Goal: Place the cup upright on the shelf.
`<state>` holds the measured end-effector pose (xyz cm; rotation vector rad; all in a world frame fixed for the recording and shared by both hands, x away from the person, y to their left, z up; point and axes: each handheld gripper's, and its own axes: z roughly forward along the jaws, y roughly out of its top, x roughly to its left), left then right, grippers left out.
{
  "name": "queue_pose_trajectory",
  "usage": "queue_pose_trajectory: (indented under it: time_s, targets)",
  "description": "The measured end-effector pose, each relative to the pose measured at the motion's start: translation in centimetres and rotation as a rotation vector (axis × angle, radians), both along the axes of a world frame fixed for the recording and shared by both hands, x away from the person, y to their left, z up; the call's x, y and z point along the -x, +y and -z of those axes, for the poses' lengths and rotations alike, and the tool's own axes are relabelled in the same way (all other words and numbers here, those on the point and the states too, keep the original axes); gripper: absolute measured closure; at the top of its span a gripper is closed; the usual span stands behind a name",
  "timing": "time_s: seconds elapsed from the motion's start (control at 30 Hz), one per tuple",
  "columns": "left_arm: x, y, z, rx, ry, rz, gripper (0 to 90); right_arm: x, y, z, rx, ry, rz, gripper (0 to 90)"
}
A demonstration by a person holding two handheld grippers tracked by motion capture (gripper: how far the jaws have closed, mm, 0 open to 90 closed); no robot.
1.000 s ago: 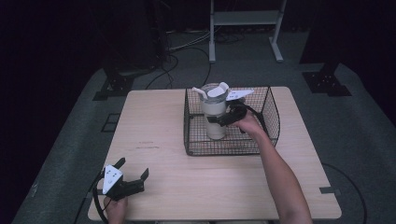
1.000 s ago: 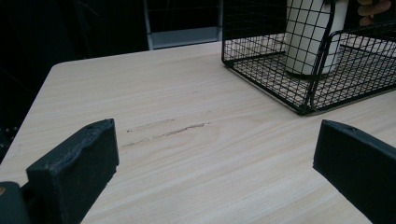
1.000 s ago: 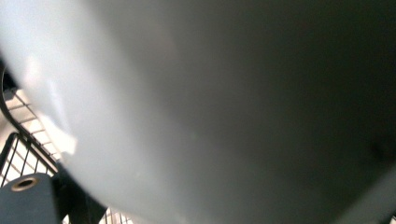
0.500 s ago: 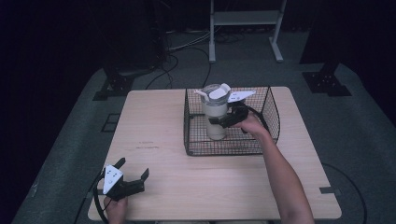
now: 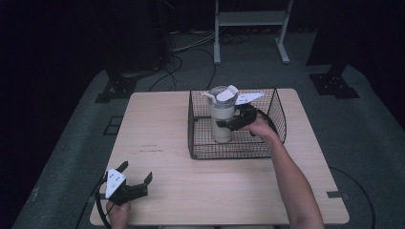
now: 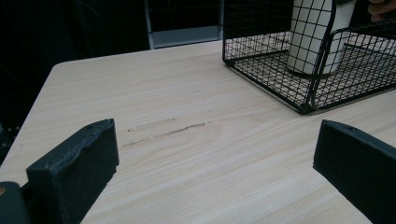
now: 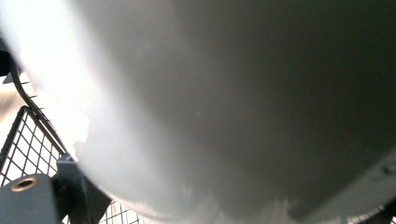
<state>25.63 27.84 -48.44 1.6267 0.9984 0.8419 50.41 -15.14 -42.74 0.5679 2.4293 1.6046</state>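
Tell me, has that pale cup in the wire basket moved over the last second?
No. The cup stands in the same near-left part of the basket, with the right hand-held gripper against it.

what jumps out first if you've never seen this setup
A pale bottle stands upright in a black wire basket at the table's far right, with the right claw closed on its side. The left claw rests open at the near left corner of the table.
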Motion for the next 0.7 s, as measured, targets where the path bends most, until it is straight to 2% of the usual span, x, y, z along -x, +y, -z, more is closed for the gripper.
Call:
queue_pose_trajectory:
  time_s: [0.7]
  targets:
    - [0.01,-0.11,0.01,-0.002,0.003,-0.009,0.0,0.62,-0.74,-0.21,0.033,-0.027,-0.006,7.9]
